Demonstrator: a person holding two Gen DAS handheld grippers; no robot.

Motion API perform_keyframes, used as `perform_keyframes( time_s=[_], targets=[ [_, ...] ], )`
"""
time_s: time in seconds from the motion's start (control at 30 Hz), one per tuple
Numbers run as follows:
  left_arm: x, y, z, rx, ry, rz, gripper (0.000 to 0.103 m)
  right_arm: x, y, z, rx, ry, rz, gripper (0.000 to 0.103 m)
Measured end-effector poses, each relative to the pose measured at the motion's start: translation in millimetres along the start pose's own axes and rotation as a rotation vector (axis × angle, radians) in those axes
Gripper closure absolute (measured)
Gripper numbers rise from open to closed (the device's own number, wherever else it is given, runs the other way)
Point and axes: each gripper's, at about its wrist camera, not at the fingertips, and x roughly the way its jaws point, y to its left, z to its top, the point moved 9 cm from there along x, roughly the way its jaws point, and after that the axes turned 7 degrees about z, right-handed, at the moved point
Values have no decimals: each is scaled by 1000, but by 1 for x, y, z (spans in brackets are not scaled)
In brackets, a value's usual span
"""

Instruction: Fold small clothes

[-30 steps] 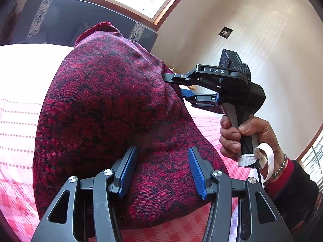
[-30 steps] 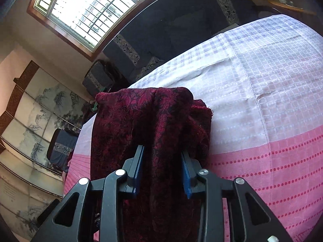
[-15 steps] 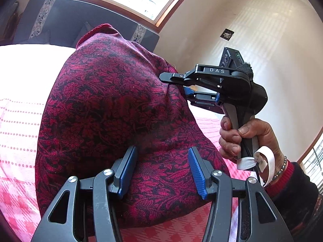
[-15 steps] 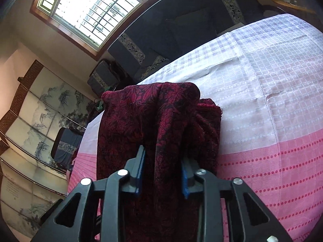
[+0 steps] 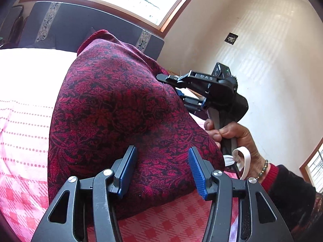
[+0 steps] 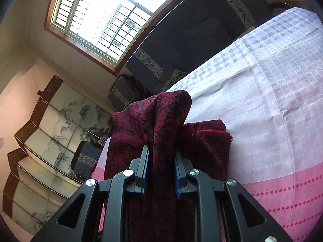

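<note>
Right claw [image 6: 160, 157] pinching red cloth [image 6: 169, 125]; left claw [image 5: 161, 161] agape.

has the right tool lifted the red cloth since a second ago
Yes. In the right wrist view, the red cloth's raised peak now stands higher over the folded layer on the pink-and-white bedcover, pulled up by the right tool.

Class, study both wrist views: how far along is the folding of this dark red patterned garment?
Done: the garment already shows doubled layers beside the raised part. In hand: the right gripper is shut on a bunched ridge of it, lifted above the pink checked cloth. The left gripper is open, its pads astride the fabric. Left: laying the lifted part down flat.
</note>
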Motion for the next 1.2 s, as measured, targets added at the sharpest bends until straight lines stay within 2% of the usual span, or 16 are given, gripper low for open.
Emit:
perform_keyframes(
  time_s=[0.07, 0.13, 0.2, 0.33, 0.4, 0.53, 0.63, 0.7, 0.73, 0.77, 0.8, 0.93, 1.0, 1.03, 1.1, 1.2],
  targets=[
    [-1, 2, 1, -8, 2, -10, 49, 0, -6, -5, 26, -9, 36, 84],
    [0, 3, 2, -4, 11, -5, 49, -1, -10, -7, 18, -14, 18, 83],
    [1, 3, 4, -2, 19, -2, 49, -4, -8, -6, 27, -26, 38, 78],
    [2, 5, 9, -11, 21, -6, 48, -33, 9, -5, 20, -83, 60, 58],
    [3, 6, 9, -12, 20, -7, 48, -54, 21, -14, -12, -91, 67, 56],
    [4, 5, 9, -12, 19, -8, 48, -79, 37, -63, -85, 20, 37, 55],
    [4, 5, 8, -11, 19, -5, 48, -82, 27, -104, -102, 98, -49, 55],
    [3, 4, 8, -9, 19, -1, 48, -79, 23, -120, -87, 121, -51, 56],
    [3, 4, 8, -9, 18, 1, 48, -76, 21, -125, -77, 128, -57, 63],
    [3, 4, 8, -10, 18, 1, 48, -73, 21, -128, -76, 127, -52, 87],
    [3, 4, 8, -11, 17, 0, 48, -74, 24, -130, -81, 112, -42, 96],
    [3, 3, 7, -11, 21, -6, 48, -89, 25, -129, -114, 24, -95, 96],
    [5, 2, 5, 2, 34, 5, 47, -84, -7, -140, -30, 55, -131, 97],
    [5, 1, 5, 10, 34, 11, 47, -82, -13, -143, 28, 64, -95, 97],
    [6, 1, 5, 18, 38, 22, 45, -84, -6, -141, -38, 62, -121, 97],
    [7, -1, 5, 38, 43, 53, 45, -79, -4, -143, -50, 82, -126, 95]
  ],
)
